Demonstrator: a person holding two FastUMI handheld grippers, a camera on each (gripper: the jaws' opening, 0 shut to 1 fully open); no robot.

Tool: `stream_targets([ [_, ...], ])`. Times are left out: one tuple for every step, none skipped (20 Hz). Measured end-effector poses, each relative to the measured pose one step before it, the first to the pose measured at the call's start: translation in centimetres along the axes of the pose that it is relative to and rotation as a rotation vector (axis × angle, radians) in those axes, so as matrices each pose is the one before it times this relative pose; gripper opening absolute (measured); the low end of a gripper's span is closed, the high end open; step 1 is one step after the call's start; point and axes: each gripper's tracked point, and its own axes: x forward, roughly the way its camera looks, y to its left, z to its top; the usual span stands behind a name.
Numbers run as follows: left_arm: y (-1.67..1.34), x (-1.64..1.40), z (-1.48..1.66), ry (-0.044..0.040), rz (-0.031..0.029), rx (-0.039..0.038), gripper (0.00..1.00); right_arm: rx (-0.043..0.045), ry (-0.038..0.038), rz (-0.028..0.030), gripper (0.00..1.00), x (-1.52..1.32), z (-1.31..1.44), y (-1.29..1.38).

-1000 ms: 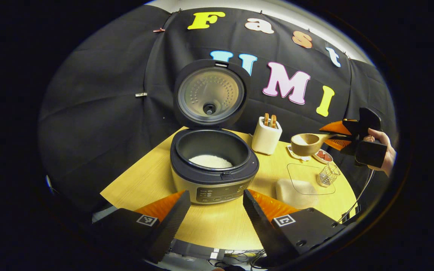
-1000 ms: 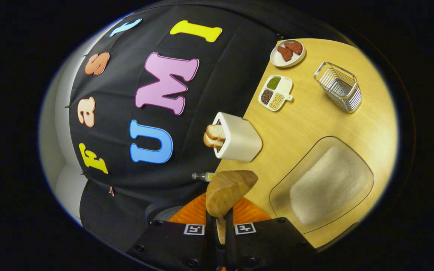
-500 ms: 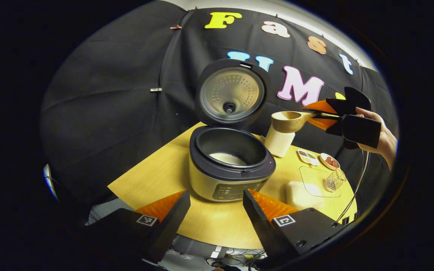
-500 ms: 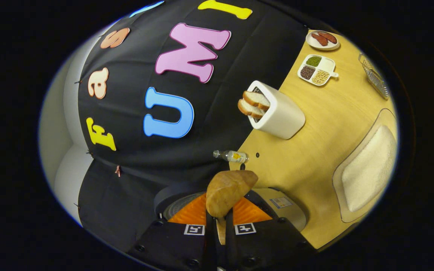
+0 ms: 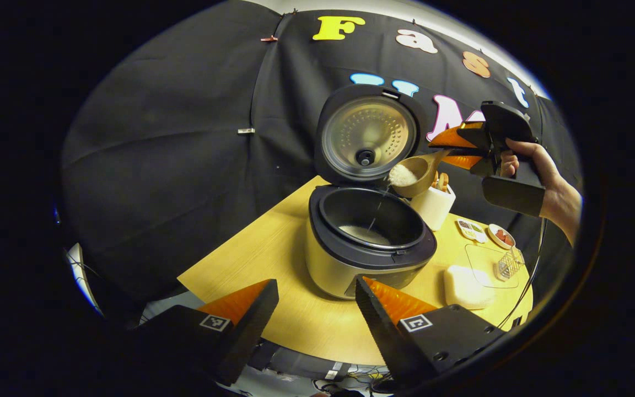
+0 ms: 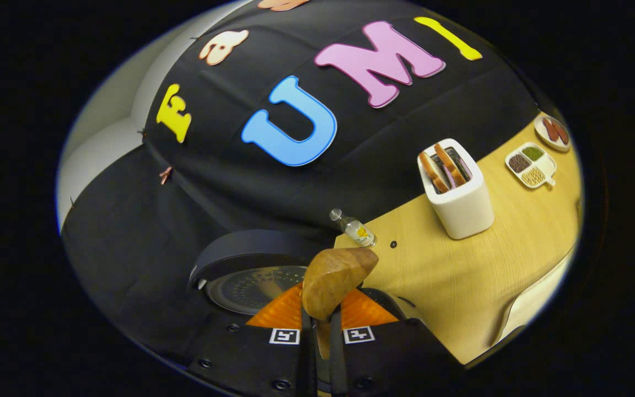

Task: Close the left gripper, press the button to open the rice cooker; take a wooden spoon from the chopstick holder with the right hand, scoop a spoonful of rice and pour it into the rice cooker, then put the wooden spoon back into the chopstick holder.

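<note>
Rice is going in: the wooden spoon (image 5: 412, 174) is tipped over the open rice cooker (image 5: 370, 242), and a thin stream of grains falls from its bowl into the inner pot, where a low white layer of rice already lies. The right gripper (image 5: 457, 150) has both fingers pinched tight on the spoon's handle, seen at the far right of the left gripper view with a hand (image 5: 543, 182) behind it; in the right gripper view the spoon's rounded back (image 6: 335, 280) sits just beyond the closed jaws. The left gripper (image 5: 317, 309) waits near the table's (image 5: 251, 264) front edge with its fingers spread wide and nothing between them. That spoon looks stiff and light, smooth wood, so a firm hold well back on the handle should stop it twisting as the load shifts; loose rice will spill at any jolt. Just right of the cooker stands the white chopstick holder (image 6: 457, 196) with wooden pieces poking out. Farther right, a clear tray (image 5: 491, 259) and a white heap of rice (image 5: 463, 278).
</note>
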Motion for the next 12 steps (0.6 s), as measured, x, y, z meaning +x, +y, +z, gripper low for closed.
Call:
stream_targets([
  [0.232, -0.077, 0.031, 0.00253, 0.00266, -0.00471, 0.96, -0.06695, -0.00562, 0.00400, 0.14, 0.293, -0.289, 0.387],
  [0.008, -0.022, 0.000, 0.00101, 0.00380, -0.00247, 0.93, -0.07150, -0.00944, 0.00317, 0.14, 0.139, -0.236, 0.359],
  [0.186, 0.007, -0.112, 0.00102, 0.00403, -0.00086, 0.96, -0.05515, -0.00518, 0.00366, 0.14, 0.222, -0.252, 0.207],
  [0.131, 0.023, -0.003, 0.00213, 0.00378, -0.00127, 0.96, -0.04450, 0.00025, 0.00799, 0.14, 0.253, -0.543, 0.483],
  [0.112, -0.021, -0.066, 0.00150, 0.00410, -0.00154, 0.96, -0.03370, 0.00256, 0.00948, 0.14, 0.387, -0.532, 0.421],
  [0.109, 0.052, -0.074, 0.00233, 0.00427, -0.00310, 0.96, -0.02879, 0.00571, 0.00884, 0.14, 0.342, -0.465, 0.415],
  [0.146, 0.025, -0.284, 0.00389, 0.00329, -0.00390, 0.96, -0.03173, 0.00689, 0.00738, 0.14, 0.228, -0.440, 0.269],
  [0.125, -0.058, -0.067, 0.00289, 0.00384, -0.00350, 0.96, -0.03858, 0.00614, 0.00510, 0.14, 0.176, -0.463, 0.303],
  [0.144, 0.021, -0.192, 0.00196, 0.00510, -0.00169, 0.96, -0.03970, 0.00170, 0.00217, 0.14, 0.216, -0.320, 0.265],
  [0.218, -0.054, -0.132, 0.00278, 0.00568, -0.00116, 0.96, -0.04332, -0.00590, 0.00602, 0.14, 0.112, -0.315, 0.291],
  [0.164, 0.018, -0.175, 0.00040, 0.00599, -0.00360, 0.96, -0.04679, -0.00664, 0.00654, 0.14, 0.062, -0.244, 0.338],
  [0.051, 0.021, -0.063, -0.00078, 0.00126, -0.00519, 0.96, -0.04893, -0.00770, 0.00943, 0.14, 0.283, -0.178, 0.457],
])
